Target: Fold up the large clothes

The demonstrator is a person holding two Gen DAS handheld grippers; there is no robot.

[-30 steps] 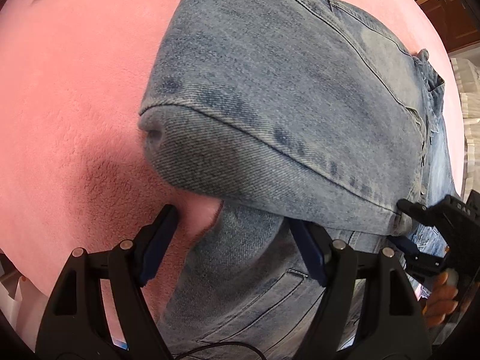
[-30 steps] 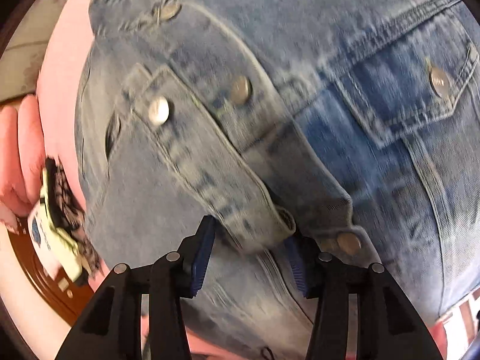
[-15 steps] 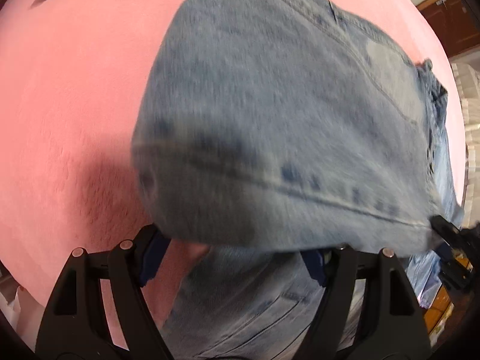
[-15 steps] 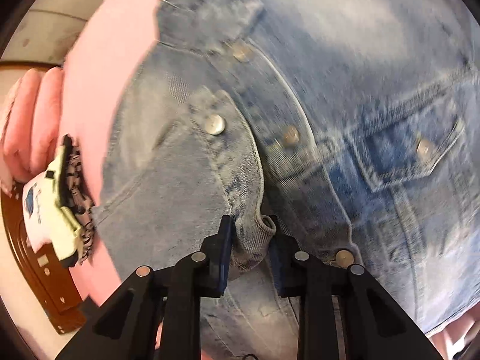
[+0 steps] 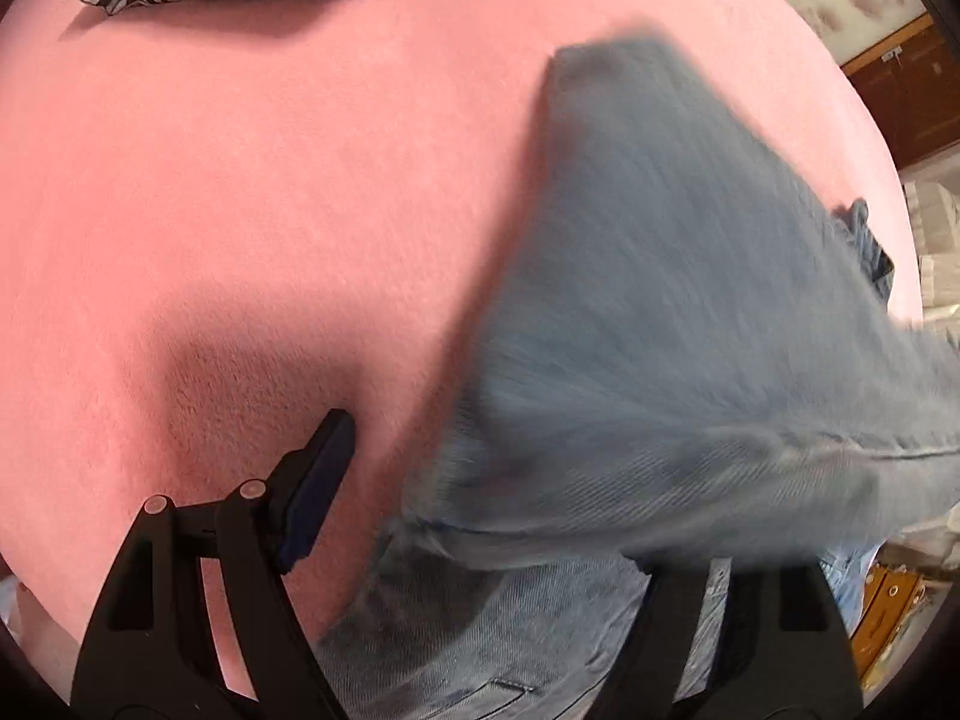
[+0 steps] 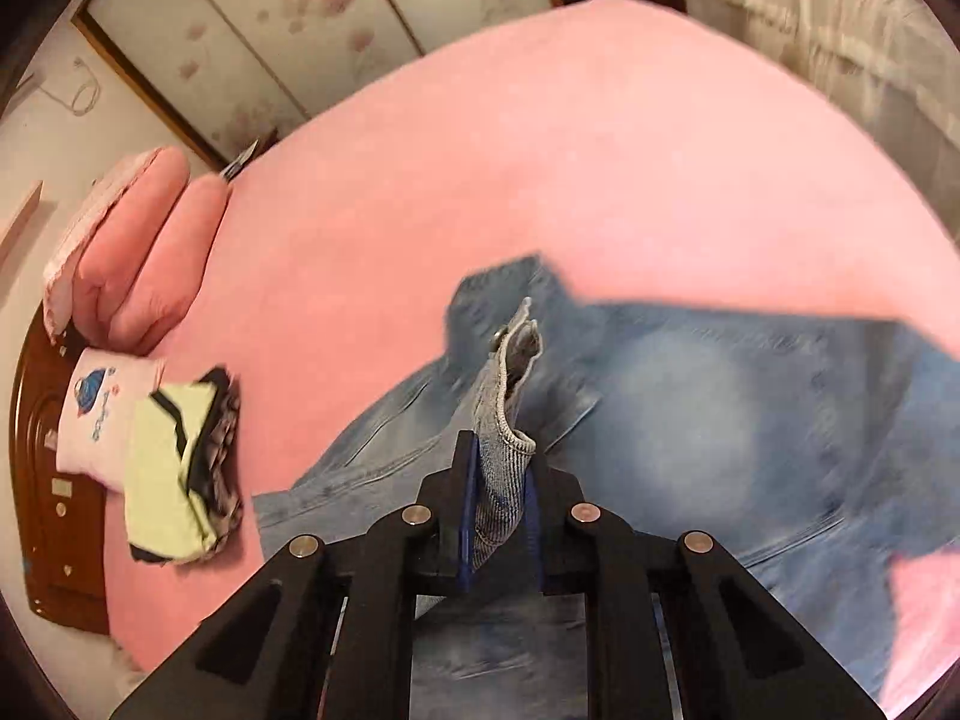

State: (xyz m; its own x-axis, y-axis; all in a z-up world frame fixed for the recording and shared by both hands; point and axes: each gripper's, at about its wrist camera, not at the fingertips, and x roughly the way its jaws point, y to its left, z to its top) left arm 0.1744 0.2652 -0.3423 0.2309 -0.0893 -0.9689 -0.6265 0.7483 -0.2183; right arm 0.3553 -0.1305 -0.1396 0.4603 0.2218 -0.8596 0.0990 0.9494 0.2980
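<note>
Denim jacket (image 5: 678, 324) is motion-blurred in both views, so its fold lines are unreadable. Left tool (image 5: 480, 492): only one finger (image 5: 318, 480) is visible and the other is hidden under the denim; jaws wide, gripping nothing. Right tool (image 6: 498, 504): jaws have just been closing and are narrow, pinching a jacket cuff (image 6: 501, 420). Jacket lies on the pink bed (image 6: 600, 150), near its front edge. Folded clothes (image 6: 174, 468) sit at the bed's left edge.
</note>
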